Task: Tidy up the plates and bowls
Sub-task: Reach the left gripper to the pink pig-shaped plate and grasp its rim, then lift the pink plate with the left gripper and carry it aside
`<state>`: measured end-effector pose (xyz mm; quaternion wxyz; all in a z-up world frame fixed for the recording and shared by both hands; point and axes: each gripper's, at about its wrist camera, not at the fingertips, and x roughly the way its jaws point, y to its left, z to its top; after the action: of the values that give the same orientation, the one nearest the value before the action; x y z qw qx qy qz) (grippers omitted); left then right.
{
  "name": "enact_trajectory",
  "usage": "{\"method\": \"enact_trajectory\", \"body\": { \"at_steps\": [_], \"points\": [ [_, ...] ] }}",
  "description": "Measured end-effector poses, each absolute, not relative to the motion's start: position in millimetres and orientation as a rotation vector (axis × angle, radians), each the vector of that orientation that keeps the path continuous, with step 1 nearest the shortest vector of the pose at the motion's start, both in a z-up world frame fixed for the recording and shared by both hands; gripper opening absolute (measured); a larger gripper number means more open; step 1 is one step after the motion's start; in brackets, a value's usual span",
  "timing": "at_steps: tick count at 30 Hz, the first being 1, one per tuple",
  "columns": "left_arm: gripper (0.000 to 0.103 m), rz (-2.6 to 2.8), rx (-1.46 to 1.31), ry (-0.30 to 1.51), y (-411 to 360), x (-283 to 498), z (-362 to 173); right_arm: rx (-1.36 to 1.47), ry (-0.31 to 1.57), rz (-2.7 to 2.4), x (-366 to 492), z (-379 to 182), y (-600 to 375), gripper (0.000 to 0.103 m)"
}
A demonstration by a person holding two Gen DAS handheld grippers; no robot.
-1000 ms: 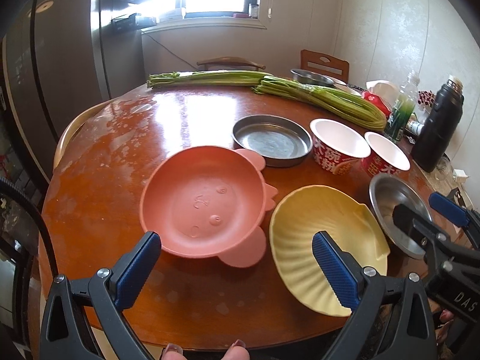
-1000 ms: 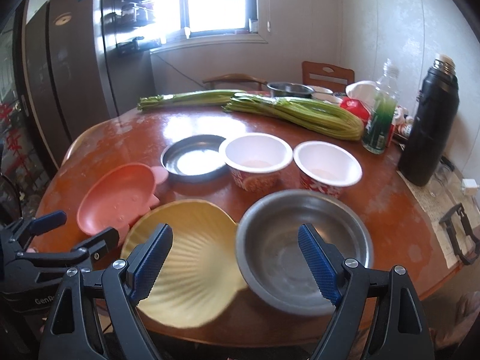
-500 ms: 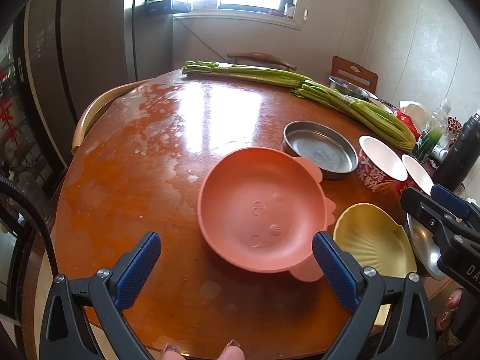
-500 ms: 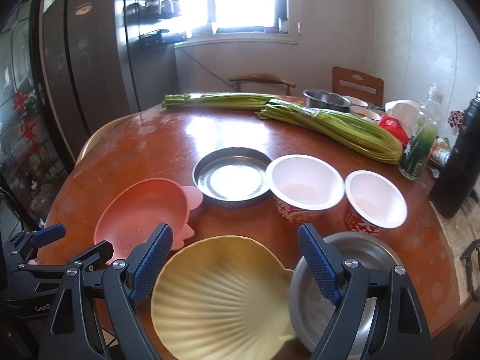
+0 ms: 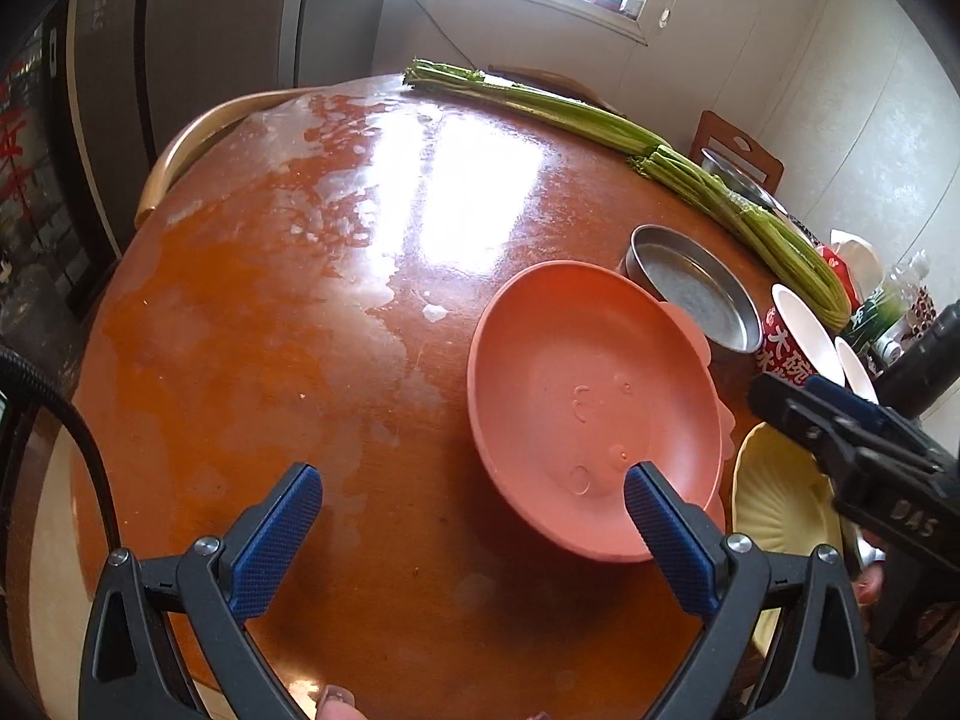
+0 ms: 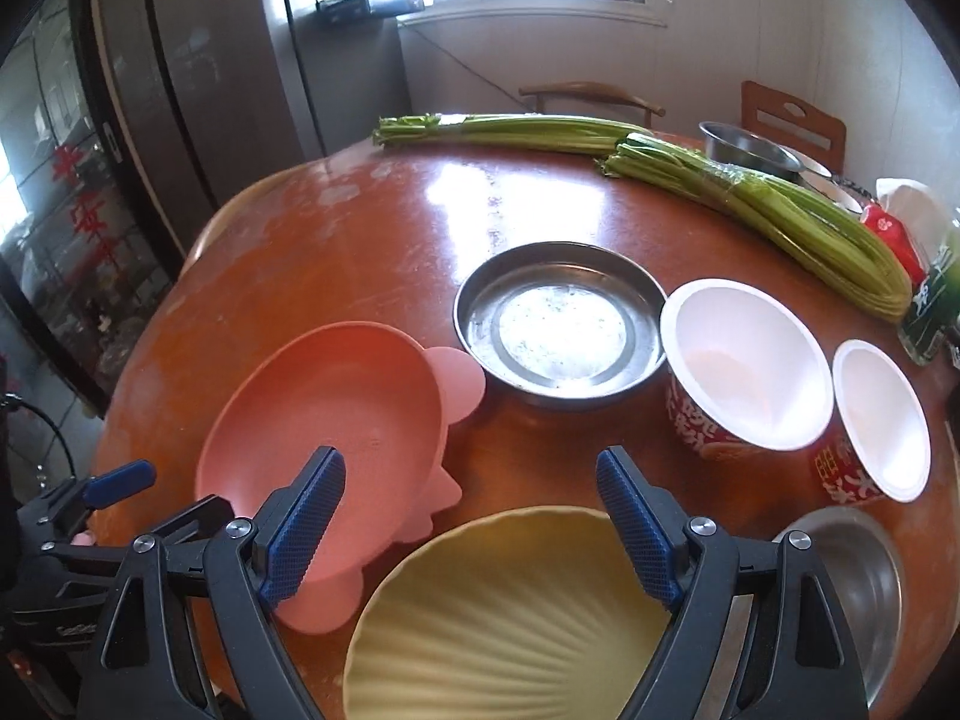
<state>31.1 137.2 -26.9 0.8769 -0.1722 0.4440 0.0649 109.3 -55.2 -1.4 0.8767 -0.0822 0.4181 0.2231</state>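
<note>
Pink plate (image 5: 591, 402) lies near the table's (image 5: 270, 324) front edge, its near rim just beside your left gripper (image 5: 474, 531), whose claw is wide and empty. Take that rim squarely. Your right gripper (image 6: 471, 519), wide too, hovers over the yellow plate (image 6: 510, 618).

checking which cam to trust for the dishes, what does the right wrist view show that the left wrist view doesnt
Only the right wrist view: the metal bowl at the near right table edge, and both paper bowls whole.
Only the left wrist view: the black flask at its right edge.
Both: the pink plate, the yellow shell plate, the flat metal dish, the greens, and both open grippers, left gripper and right gripper.
</note>
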Motion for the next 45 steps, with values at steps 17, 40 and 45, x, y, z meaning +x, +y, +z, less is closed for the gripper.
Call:
{"method": "enact_trajectory", "body": {
  "at_steps": [17,40,45],
  "points": [
    [0.076,0.087,-0.359,0.979,132,58,-35,-0.278,0.953,0.531,122,-37,-30,0.066],
    [0.039,0.03,-0.373,0.956,148,84,-14,-0.28,0.912,0.692,100,-15,10,0.057],
    [0.039,0.065,-0.376,0.965,157,86,-17,-0.278,0.894,0.677,100,-9,9,0.057]
  ]
}}
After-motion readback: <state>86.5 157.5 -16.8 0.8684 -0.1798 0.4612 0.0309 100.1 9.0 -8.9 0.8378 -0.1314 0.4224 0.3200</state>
